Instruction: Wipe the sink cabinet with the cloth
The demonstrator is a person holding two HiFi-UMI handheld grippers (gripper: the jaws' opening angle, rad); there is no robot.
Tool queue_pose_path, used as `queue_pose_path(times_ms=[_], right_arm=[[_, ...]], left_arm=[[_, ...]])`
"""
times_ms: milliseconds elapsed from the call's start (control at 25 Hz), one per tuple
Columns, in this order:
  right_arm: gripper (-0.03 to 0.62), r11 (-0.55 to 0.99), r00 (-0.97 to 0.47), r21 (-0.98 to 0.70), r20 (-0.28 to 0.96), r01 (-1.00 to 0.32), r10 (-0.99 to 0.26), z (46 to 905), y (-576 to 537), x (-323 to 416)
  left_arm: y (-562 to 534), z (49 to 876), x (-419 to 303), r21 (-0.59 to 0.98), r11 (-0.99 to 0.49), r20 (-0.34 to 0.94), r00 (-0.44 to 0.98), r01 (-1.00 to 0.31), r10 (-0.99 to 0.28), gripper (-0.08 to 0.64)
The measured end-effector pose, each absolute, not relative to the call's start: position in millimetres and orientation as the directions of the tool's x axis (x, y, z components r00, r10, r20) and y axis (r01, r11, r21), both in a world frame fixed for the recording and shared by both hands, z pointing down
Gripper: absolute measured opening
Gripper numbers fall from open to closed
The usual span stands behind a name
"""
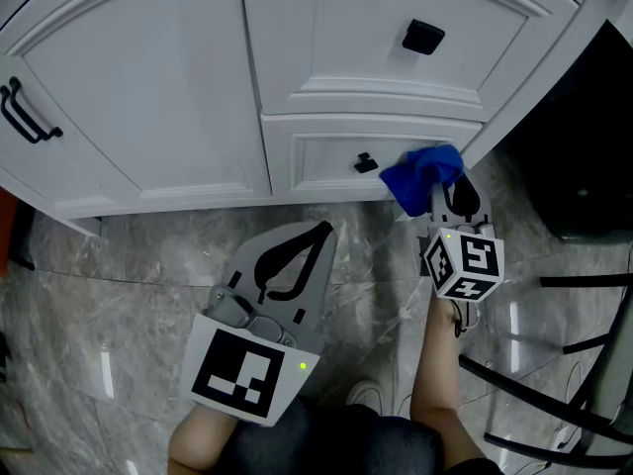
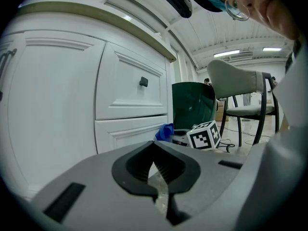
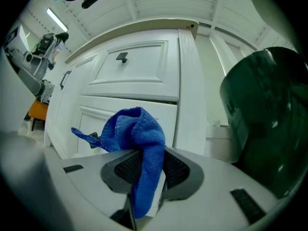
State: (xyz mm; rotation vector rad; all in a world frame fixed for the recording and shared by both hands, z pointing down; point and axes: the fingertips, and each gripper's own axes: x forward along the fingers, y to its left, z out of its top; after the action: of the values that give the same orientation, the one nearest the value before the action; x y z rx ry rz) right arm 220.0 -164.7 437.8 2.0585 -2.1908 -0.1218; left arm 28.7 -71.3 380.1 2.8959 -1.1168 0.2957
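Showing blue cloth (image 3: 139, 143) clamped between the fingers (image 3: 180, 170) of the right gripper (image 1: 447, 198). Bulges up past the fingertips and trails down between the pads. Sits just ahead of the fingertips, at the right end of the lower drawer front (image 1: 316, 151) of the white sink cabinet (image 1: 148, 87), just beside the black knob (image 1: 366, 162); contact with the panel not resolvable. Shows left gripper (image 2: 154, 144) with fingers brought together at the tips, holding nothing, aimed at the cabinet base from above the marble floor (image 1: 129, 255). Places dark green bin (image 3: 269, 119) right of the right fingertips, close beside the cabinet's end.
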Motion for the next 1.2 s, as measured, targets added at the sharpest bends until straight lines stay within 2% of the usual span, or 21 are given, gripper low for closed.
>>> queue_pose_path(times_ms=[360, 880, 960, 1200], right_arm=[[0.117, 0.004, 0.002, 0.102, 0.056, -0.995, -0.998, 443.7, -162.3, 251.2], [0.117, -0.034, 0.043, 0.131, 0.068, -0.991, -0.997, 444.4, -155.7, 250.8], [0.117, 0.018, -0.011, 0.122, 0.056, -0.992, -0.998, 446.5, -143.8, 222.1], [0.117, 0.365, -0.358, 0.069, 0.093, -0.929, -0.929, 477.1, -130.9, 80.2]], left_arm=[[-65.4, 377.9, 31.6, -0.043, -0.762, 0.169, 0.747, -0.646, -0.643, 0.003], [-63.7, 380.8, 26.0, -0.012, -0.759, 0.181, 0.745, -0.651, -0.642, 0.003], [-63.5, 381.3, 24.8, -0.019, -0.759, 0.186, 0.744, -0.651, -0.642, 0.003], [-69.2, 382.2, 10.6, 0.004, -0.714, 0.196, 0.7, -0.701, -0.686, 0.003]])
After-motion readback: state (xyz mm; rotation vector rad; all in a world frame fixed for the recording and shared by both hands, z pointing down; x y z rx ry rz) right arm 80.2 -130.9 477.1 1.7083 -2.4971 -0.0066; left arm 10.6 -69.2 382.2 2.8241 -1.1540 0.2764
